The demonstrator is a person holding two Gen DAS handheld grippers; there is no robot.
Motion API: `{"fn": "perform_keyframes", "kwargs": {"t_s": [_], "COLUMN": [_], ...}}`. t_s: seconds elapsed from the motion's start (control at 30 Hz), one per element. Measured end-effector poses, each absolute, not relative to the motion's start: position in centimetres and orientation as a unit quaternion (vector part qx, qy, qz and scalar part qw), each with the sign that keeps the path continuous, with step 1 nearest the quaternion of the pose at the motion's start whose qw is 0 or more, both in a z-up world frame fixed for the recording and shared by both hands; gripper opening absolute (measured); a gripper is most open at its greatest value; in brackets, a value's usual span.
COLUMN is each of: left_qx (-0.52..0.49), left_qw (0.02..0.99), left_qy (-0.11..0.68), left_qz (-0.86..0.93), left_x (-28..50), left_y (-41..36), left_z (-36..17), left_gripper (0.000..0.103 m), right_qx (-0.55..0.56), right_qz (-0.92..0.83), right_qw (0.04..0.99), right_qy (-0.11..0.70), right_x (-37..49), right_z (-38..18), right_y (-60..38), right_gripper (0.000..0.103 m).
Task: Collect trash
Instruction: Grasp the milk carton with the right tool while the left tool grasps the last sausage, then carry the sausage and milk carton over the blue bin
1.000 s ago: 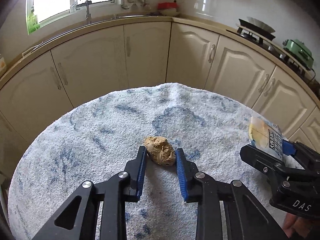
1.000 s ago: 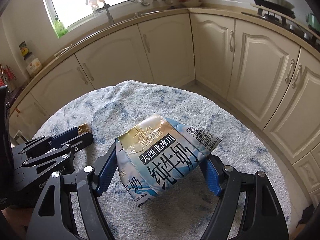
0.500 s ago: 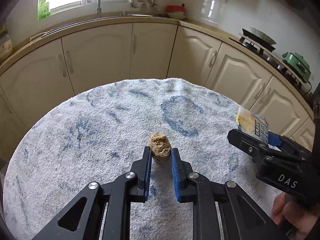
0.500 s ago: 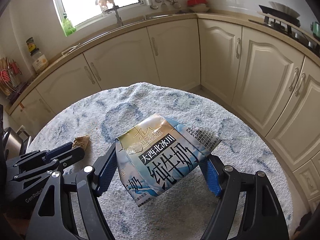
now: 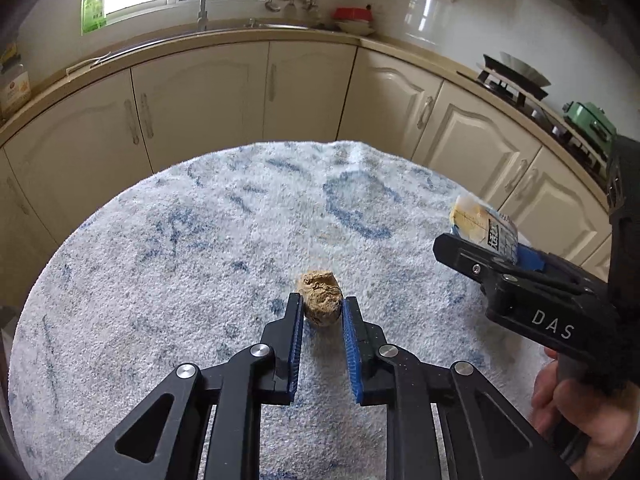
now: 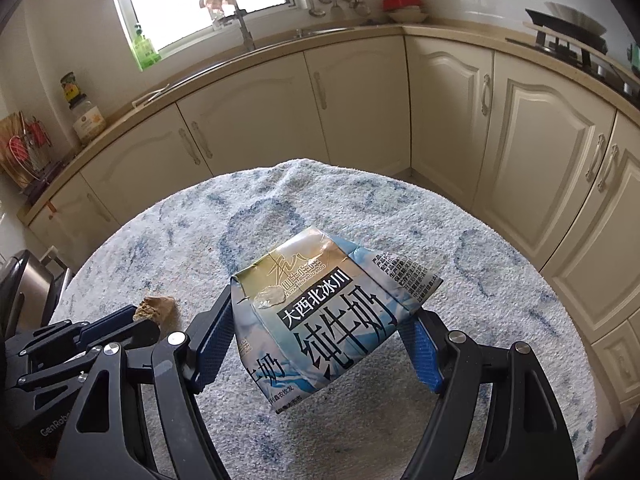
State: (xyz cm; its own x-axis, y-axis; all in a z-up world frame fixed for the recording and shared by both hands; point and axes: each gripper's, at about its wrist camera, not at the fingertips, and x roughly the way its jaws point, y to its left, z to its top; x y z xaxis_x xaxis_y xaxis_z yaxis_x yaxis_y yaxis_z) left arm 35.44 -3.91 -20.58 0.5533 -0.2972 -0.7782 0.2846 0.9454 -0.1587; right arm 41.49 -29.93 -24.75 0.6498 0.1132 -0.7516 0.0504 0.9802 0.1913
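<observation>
While our left tongs [image 5: 321,314] pinched a brown crumpled wad [image 5: 321,298] at their very tips, just above the towel [image 5: 200,280], our right tongs [image 6: 320,344] clamped a dented milk carton [image 6: 324,316] across its sides, lifted clear. We judged both light: the wad soft and springy, the carton slick and easily crushed, best held mid-body.

You've got a rough, matt brown lump [image 5: 321,297] low centre of the left view, on a fluffy terry cloth [image 5: 200,280]. Milk carton [image 6: 328,320] mid-frame right view: glossy creased coated paper. Cabinets [image 6: 360,100] up top: smooth satin cream.
</observation>
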Motion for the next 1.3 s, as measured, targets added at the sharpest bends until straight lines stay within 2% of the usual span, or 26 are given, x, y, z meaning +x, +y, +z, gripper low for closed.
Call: {"fn": "perform_keyframes", "kwargs": {"t_s": [0.13,0.23,0.27,0.33,0.6,0.8,1.3], "left_qx": [0.010,0.013,0.012,0.005,-0.001,0.002,0.040], "left_qw": [0.887,0.888,0.889,0.887,0.896,0.907,0.896], "left_qy": [0.435,0.432,0.431,0.434,0.412,0.371,0.294], "left_qz": [-0.155,-0.154,-0.153,-0.157,-0.167,-0.197,-0.330], "left_x": [35.9,36.3,36.3,36.3,32.7,27.9,15.8], "left_y": [-4.8,-5.5,-5.5,-5.3,-3.8,-4.6,-14.0], "left_z": [-20.9,-21.1,-21.1,-21.2,-19.0,-15.0,-7.9], "left_gripper": [0.044,0.041,0.032,0.022,0.022,0.022,0.022], "right_qx": [0.096,0.100,0.102,0.102,0.104,0.137,0.149], "right_qz": [0.021,0.023,0.024,0.024,0.042,0.051,-0.058], "right_qw": [0.904,0.902,0.902,0.902,0.911,0.916,0.932], "right_qy": [0.416,0.419,0.420,0.419,0.398,0.374,0.325], "right_x": [41.3,41.4,41.4,41.4,39.9,34.0,17.6], "right_z": [-24.7,-24.8,-24.9,-24.8,-23.1,-20.4,-15.2], "right_y": [-29.4,-29.4,-29.5,-29.5,-29.3,-31.6,-42.9], "right_gripper": [0.077,0.077,0.077,0.077,0.077,0.077,0.077]}}
